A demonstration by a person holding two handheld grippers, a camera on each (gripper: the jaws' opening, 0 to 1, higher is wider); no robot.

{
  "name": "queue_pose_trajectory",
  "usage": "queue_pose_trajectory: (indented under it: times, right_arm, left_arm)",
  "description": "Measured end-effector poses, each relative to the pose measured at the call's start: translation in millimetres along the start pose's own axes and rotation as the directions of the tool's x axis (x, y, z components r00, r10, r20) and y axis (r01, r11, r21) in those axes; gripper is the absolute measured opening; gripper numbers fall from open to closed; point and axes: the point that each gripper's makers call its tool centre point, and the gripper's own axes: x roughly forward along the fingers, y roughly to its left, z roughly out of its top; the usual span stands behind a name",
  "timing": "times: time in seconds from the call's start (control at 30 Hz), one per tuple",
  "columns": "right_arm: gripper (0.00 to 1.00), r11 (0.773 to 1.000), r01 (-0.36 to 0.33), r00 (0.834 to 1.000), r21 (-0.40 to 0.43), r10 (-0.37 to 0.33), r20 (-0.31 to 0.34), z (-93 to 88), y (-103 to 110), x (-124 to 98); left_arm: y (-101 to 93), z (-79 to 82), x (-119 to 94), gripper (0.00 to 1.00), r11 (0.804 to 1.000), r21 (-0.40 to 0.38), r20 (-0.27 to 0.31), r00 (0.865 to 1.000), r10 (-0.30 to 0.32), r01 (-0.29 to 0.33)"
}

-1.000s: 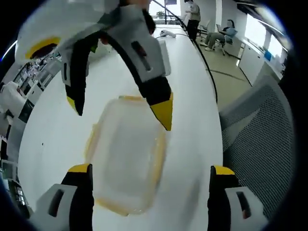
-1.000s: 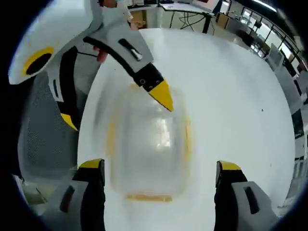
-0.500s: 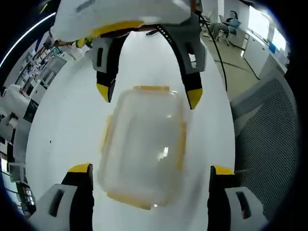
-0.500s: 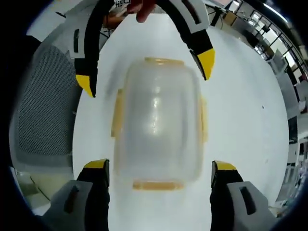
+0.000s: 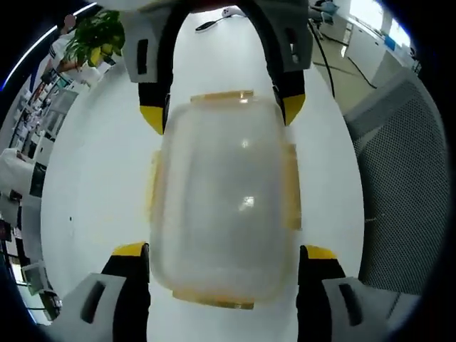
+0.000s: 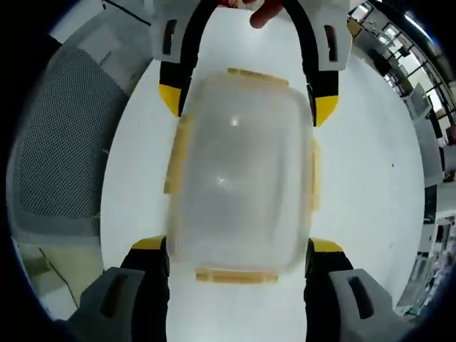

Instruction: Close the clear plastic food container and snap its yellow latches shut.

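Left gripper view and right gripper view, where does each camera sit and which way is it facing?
Left gripper view: rides the left gripper, looking down on the clear container; the right gripper enters opposite.
Right gripper view: rides the right gripper, looking down from the opposite end; a person's fingertip shows at top.
Shared: container, white table, both open grippers straddling its ends.

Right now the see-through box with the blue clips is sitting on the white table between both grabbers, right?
Almost. The clips are yellow, not blue, as the right gripper view shows. The rest holds: the see-through box sits on the white table, with the right gripper and left gripper at opposite ends.
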Motion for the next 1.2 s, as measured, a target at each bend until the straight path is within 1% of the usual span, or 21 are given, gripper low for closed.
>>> queue_pose_trajectory:
  times: [0.03,0.13,0.3,0.43,0.53,0.7,0.8,0.87,1.03,1.13,1.2]
  right_arm:
    - [0.76,1.0,-0.003,1.0,-0.003,0.003,-0.006,-0.2,-0.2,0.3]
    - [0.76,1.0,-0.01,1.0,-0.002,0.01,-0.017,-0.3,-0.5,1.7]
    - [0.75,1.0,-0.013,1.0,0.001,0.013,-0.018,-0.4,0.2,2.2]
    - [0.75,1.0,-0.022,1.0,0.0,0.022,0.003,0.5,0.3,1.3]
    - [0.75,1.0,-0.016,1.0,-0.007,0.016,0.008,1.6,1.2,1.7]
    - [0.75,1.0,-0.024,0.999,-0.018,0.025,0.046,6.9,2.9,2.1]
    - [0.75,0.999,-0.02,0.999,-0.03,0.021,0.037,9.1,3.7,2.9]
    - [0.75,0.999,-0.019,0.999,-0.028,0.02,0.039,12.0,4.9,3.4]
    - [0.75,1.0,-0.015,0.999,-0.027,0.016,0.05,16.1,4.8,4.5]
    - [0.75,0.999,-0.014,0.998,-0.03,0.016,0.068,20.9,4.6,5.2]
    - [0.75,0.999,-0.015,0.998,-0.034,0.017,0.067,24.0,4.2,6.0]
  left_arm:
    - [1.1,0.0,0.0,0.77,1.0,0.001,-0.001,1.0,0.004,-0.004]
    - [0.7,0.3,-0.6,0.77,1.0,-0.012,0.003,1.0,-0.004,0.004]
    - [0.2,-0.4,1.5,0.76,1.0,-0.009,-0.023,1.0,0.002,-0.002]
    - [-0.3,-1.3,0.6,0.76,1.0,-0.017,-0.034,0.999,0.008,-0.009]
    - [-1.9,-2.5,0.2,0.76,1.0,-0.025,-0.042,0.999,0.013,-0.014]
    - [-5.8,-6.6,-1.5,0.76,0.999,-0.038,-0.047,0.999,0.016,-0.018]
    - [-6.5,-8.4,-3.1,0.76,0.999,-0.05,-0.033,0.999,0.017,-0.019]
    - [-7.9,-10.3,-2.9,0.76,0.999,-0.05,-0.036,0.999,0.016,-0.018]
    - [-9.1,-15.6,-4.8,0.76,0.998,-0.053,-0.033,0.999,0.016,-0.018]
    - [-9.8,-19.4,-6.3,0.76,0.998,-0.06,-0.034,0.999,0.018,-0.02]
    - [-9.9,-21.7,-7.1,0.76,0.998,-0.063,-0.035,0.999,0.018,-0.02]
